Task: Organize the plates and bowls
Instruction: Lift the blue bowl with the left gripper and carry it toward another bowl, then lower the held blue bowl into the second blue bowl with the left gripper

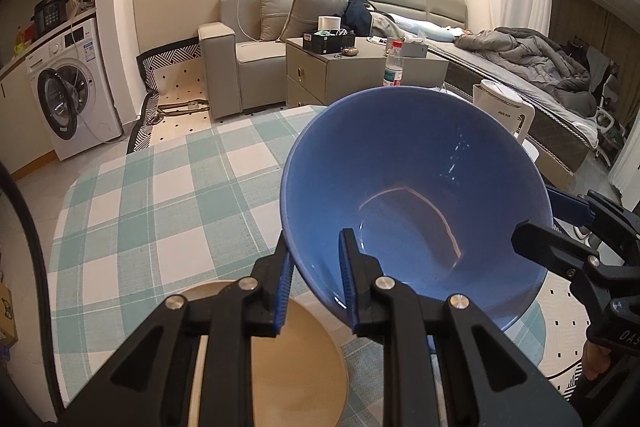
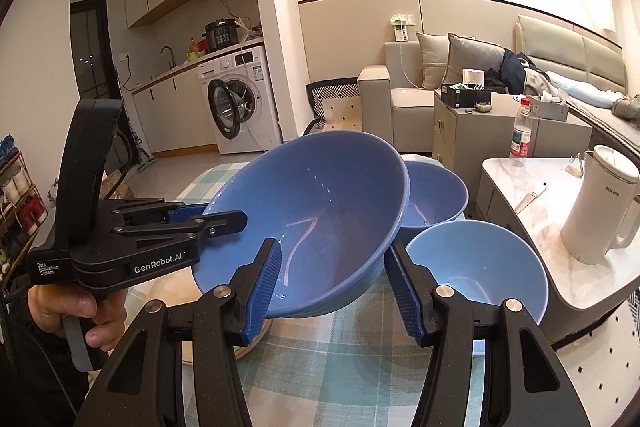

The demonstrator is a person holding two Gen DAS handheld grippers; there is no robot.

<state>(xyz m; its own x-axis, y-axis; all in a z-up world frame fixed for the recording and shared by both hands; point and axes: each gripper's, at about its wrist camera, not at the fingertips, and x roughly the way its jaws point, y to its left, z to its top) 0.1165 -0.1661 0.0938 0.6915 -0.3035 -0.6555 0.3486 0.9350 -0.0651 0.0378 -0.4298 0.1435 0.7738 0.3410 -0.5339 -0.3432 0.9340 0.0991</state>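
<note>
A big blue bowl point(image 2: 312, 203) hangs tilted above the checked cloth, two smaller blue bowls point(image 2: 434, 195) point(image 2: 480, 267) and a tan plate point(image 1: 280, 367) below

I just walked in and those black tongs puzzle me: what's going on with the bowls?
A person holds a pincer tool in each hand, both on the large blue bowl. The left gripper has its fingers pinched shut on one side of the rim. The right gripper straddles the opposite side, though I can't tell how firmly. The bowl hangs tilted above the checked tablecloth and a tan plate. A smaller blue bowl and a pale blue bowl sit nearby.
</note>
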